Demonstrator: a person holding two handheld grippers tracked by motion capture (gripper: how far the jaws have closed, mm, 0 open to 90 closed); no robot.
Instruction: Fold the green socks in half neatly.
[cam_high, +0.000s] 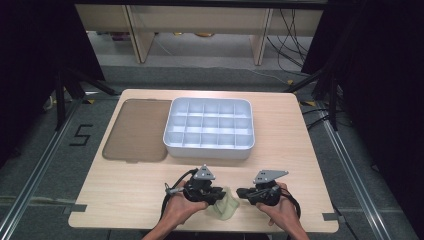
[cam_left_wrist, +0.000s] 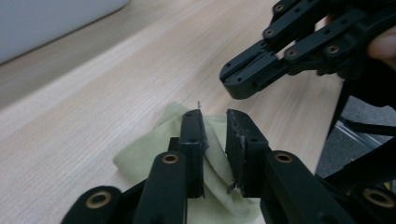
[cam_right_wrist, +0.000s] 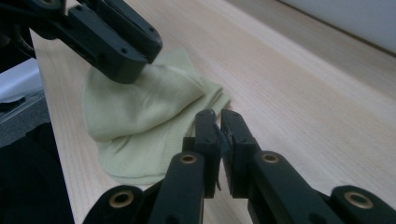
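Cloth (cam_high: 223, 205), pale green, soft and light, lies crumpled at the worktop's (cam_high: 125, 190) near edge between my hands; my left hand-held gripper (cam_left_wrist: 214, 122) sits slightly parted over a fold, my right hand-held gripper (cam_right_wrist: 218, 120) nearly closed, empty, beside its hem.

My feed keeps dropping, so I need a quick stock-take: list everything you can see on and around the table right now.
Table: one, light wood, centre of the high view.
Compartment tray: one, white with a grid of cells, far middle of the table.
Flat lid: one, translucent brown, lying left of the tray.
Cloth: one, pale yellow-green, crumpled at the near edge between the grippers.
Floor marking "5": one, black, left of the table.
Cables: several, dark, floor at far right.
Left gripper: one, black, fingers slightly apart with a fold of cloth between them.
Right gripper: one, black, nearly closed beside the cloth.
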